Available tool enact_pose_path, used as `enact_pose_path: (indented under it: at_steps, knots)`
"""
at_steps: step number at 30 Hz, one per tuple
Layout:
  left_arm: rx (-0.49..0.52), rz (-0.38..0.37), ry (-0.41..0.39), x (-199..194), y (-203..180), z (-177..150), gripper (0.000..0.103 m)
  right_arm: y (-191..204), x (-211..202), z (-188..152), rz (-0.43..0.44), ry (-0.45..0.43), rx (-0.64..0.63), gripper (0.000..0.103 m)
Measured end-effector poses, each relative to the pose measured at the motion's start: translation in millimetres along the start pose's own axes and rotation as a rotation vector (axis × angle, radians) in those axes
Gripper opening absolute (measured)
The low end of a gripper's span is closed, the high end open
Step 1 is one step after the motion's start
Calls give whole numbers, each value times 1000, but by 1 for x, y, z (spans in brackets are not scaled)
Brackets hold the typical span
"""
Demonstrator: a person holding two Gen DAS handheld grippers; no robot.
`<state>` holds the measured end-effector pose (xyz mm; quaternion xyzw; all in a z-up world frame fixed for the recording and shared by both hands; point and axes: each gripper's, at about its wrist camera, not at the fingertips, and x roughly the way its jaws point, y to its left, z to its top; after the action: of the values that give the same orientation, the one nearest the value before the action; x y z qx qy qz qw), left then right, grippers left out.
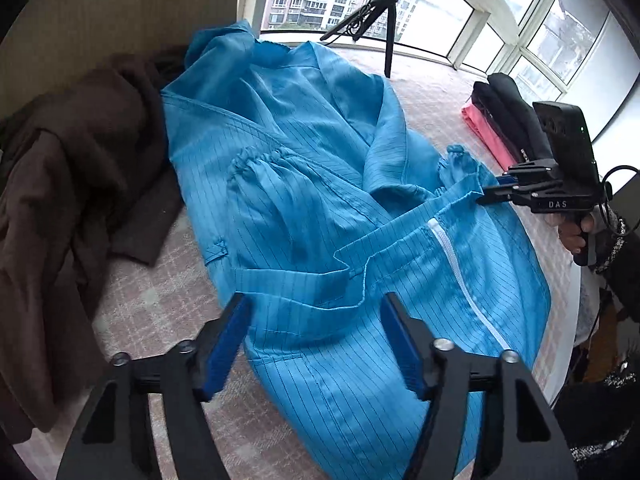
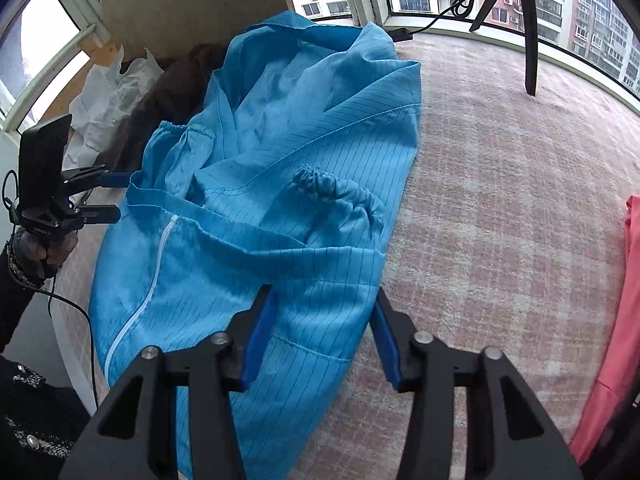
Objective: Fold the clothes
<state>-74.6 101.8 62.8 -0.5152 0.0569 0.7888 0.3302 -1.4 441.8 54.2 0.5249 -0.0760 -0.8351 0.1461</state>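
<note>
Lying spread on the pink-checked surface (image 2: 500,200): blue pinstriped garment (image 1: 320,208), white zipper (image 1: 460,280) facing up, both elastic-cuffed sleeves folded in over the body. L tongs (image 1: 314,344) hang above the near part of the garment w/ blue pads wide apart, nothing between them. R tongs (image 2: 322,336) likewise stand apart over the garment's near edge, gripping nothing; in the left wrist view they (image 1: 490,192) meet the garment's far side edge near a cuff, but whether they pinch cloth there cannot be told. A hand (image 1: 576,236) holds the R tongs' handle. Brown garment (image 1: 68,208) heaped just beside the blue one on the L. Pink folded item (image 1: 486,136) w/ black item (image 1: 508,112) on top sits apart, toward the windows (image 1: 540,32). Tripod (image 1: 380,12) stands on the surface at the back
</note>
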Motion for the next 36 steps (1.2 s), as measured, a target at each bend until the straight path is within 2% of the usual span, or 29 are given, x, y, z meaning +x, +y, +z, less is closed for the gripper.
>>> enact_pose_path:
  at_steps: [1,2,3,4,6,8,10,12,14,16,19,21,24,26,27,32,33,34,36]
  knots:
    - [-15,13,2,2,4,1,38,1,-3,1,11,-13,4,14]
    - [-31,26,5,3,8,3,38,2,-8,2,49,-35,4,11]
    - [-46,39,7,5,12,4,38,2,-14,3,101,-61,2,10]
    - [-61,52,10,6,17,6,37,-1,-13,5,108,-61,9,10]
    - [-92,77,15,9,25,8,37,-11,-3,9,76,-37,31,10]
    - [-121,92,4,7,31,7,38,-18,6,12,43,-11,46,15]
    - [-109,114,-7,-1,28,3,38,-16,9,12,14,-2,43,18]
    - [-105,101,6,0,19,-6,38,-13,-1,10,5,-31,41,23]
    - [-101,87,18,2,11,-14,40,-11,-13,5,9,-64,54,32]
    - [-97,73,30,3,2,-23,48,-9,-25,1,12,-98,68,32]
    - [-92,53,49,6,-11,-36,50,-11,-20,-7,24,-107,95,31]
    - [-89,40,60,7,-19,-45,49,-8,-6,-6,35,-102,106,23]
    - [-101,49,54,5,-19,-46,50,12,23,4,-9,-47,64,22]
    - [-139,35,49,-7,-15,-43,48,24,24,9,-51,-16,11,24]
    - [-147,24,29,-18,-14,-41,48,26,16,11,-46,-19,6,24]
    - [-105,90,-78,-75,-5,-15,51,25,-49,26,26,-112,32,26]
    - [-99,107,-99,-84,-2,-8,57,23,-63,30,24,-136,28,26]
    - [-97,116,-107,-89,2,-1,61,22,-74,35,14,-157,20,30]
    - [-94,139,-116,-93,11,11,62,17,-89,45,-16,-191,4,37]
